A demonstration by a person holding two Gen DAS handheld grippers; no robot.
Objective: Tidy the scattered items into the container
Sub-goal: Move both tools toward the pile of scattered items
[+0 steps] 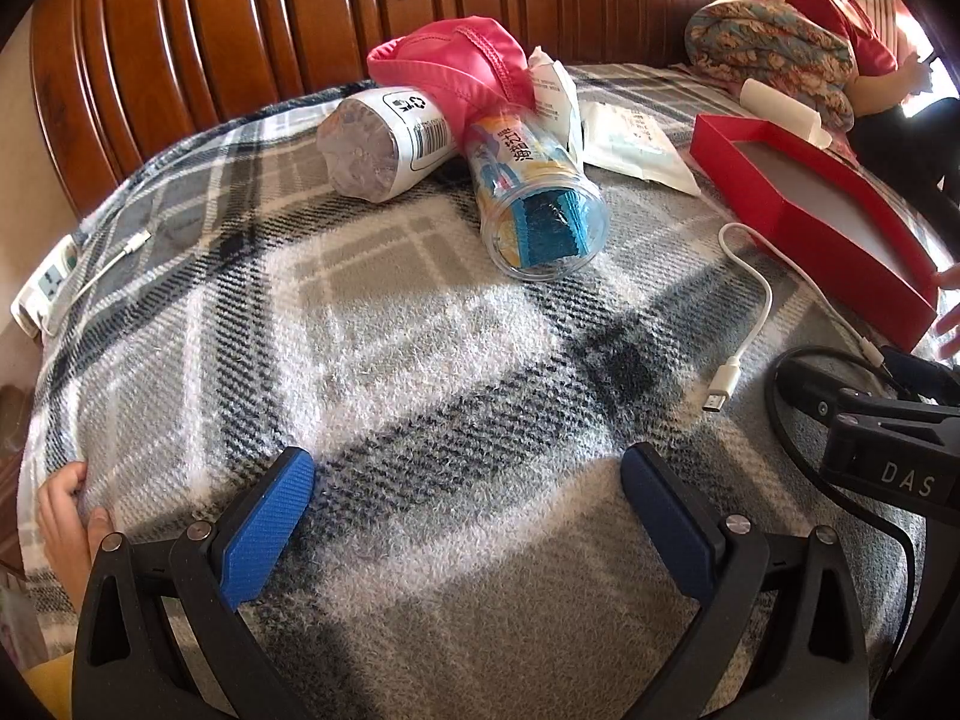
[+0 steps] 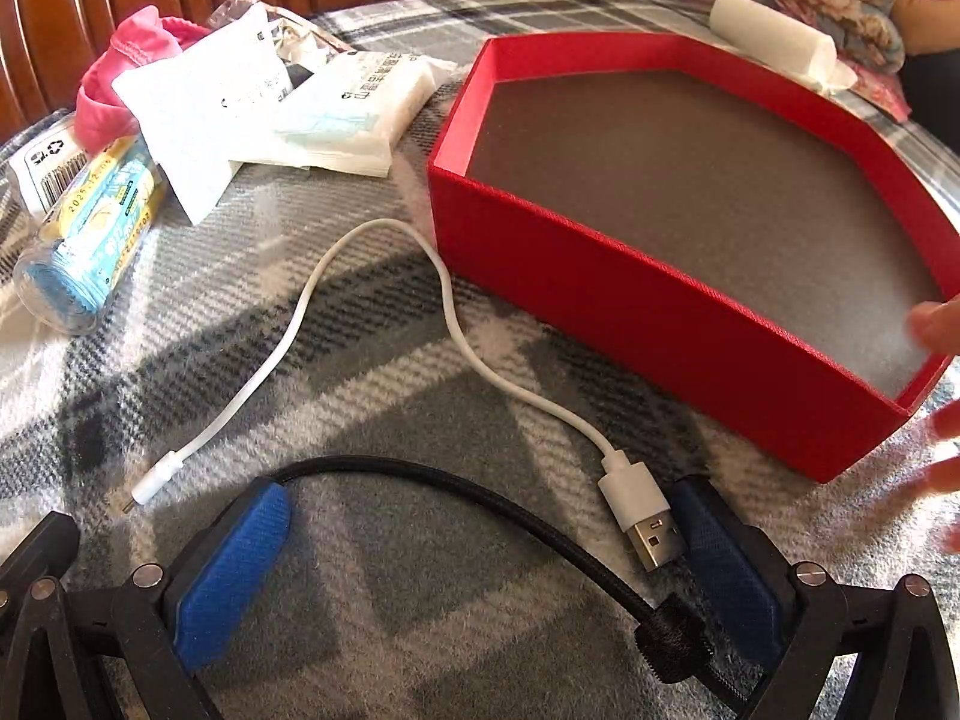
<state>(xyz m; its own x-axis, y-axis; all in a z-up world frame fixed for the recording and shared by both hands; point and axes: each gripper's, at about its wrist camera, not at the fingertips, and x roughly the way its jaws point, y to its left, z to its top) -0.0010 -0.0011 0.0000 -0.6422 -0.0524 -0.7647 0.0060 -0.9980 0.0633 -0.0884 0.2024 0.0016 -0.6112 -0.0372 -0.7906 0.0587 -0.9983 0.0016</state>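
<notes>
Both sets of tongs are seen spread wide over a grey plaid blanket (image 1: 420, 330), nothing pinched between them. The left gripper (image 1: 468, 516) is held low above bare blanket, its blue pads (image 1: 270, 528) well apart. The right gripper (image 2: 480, 558) is likewise held agape, and a white USB cable (image 2: 372, 300) is laid just ahead of it, the USB-A plug (image 2: 651, 531) just beside the right-hand pad, the small plug at near left.

A red hexagonal box (image 2: 630, 300) is set at right, open-topped, its grey floor bare; the cable loops close against its near-left wall. Fingertips (image 2: 936, 324) are noted at the box's near-right corner.

At far left a cluster is recorded: a clear plastic bottle (image 1: 534, 192) lying on its side with blue material inside, a white-labelled bottle (image 1: 384, 144) beside it, a pink cloth (image 1: 450, 66) draped behind both, and white paper packets (image 2: 240, 96) between the bottles and the box. A white roll (image 2: 774, 39) is seen beyond the box's far wall. A power strip (image 1: 48, 288) is noted at the blanket's far-left edge.
</notes>
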